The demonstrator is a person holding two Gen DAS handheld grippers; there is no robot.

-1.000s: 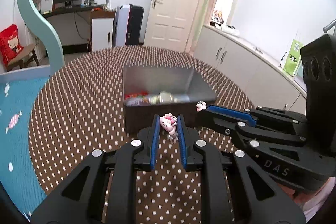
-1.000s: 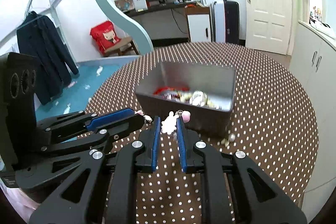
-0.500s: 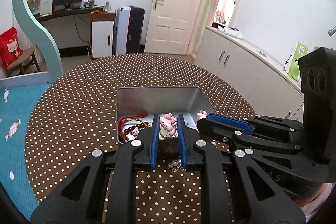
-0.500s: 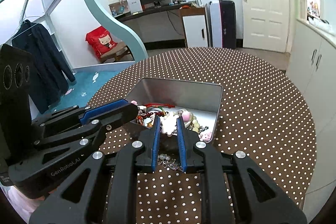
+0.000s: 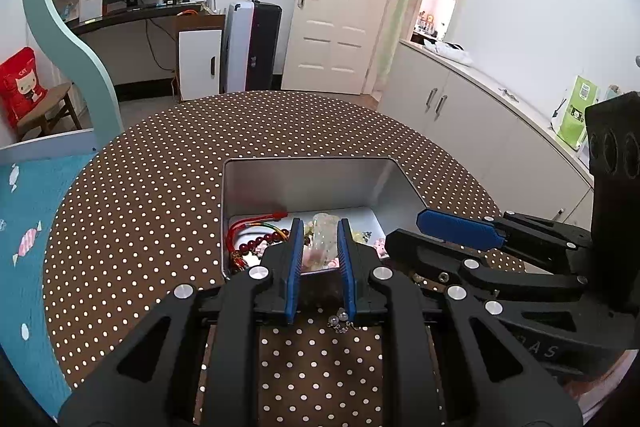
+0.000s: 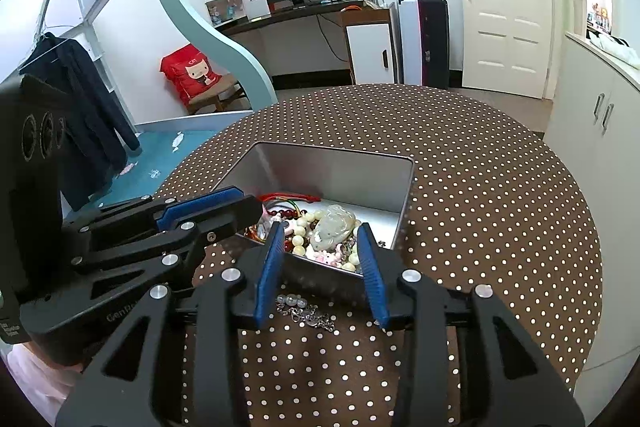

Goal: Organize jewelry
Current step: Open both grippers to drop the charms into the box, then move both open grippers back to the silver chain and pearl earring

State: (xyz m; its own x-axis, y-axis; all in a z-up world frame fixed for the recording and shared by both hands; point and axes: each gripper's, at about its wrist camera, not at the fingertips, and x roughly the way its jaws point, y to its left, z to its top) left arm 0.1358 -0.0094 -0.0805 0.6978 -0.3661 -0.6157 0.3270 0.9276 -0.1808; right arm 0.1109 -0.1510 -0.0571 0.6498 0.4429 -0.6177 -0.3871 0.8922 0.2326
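Silver chain with clear beads (image 6: 304, 311) lies loose on the brown, white-dotted bench (image 6: 500, 187), just short of the near wall of the rectangular grey metal tin (image 6: 332, 151); it is not yet stowed. Above it the right claw (image 6: 320, 239) is opening: its blue pads now stand well apart with nothing between them, whereas a second ago they pinched a small white charm. That piece has evidently gone into the tin, where a pale carved pendant (image 6: 334, 227) lies on top of the cream beads and red cord, though I cannot tell whether it is the same piece. The left claw (image 5: 319, 227), poised over the tin's near edge, stays closed narrowly on a pale pinkish charm (image 5: 320, 241), blurred here. So one piece looks delivered, the left one seems ready for release, and the chain remains.
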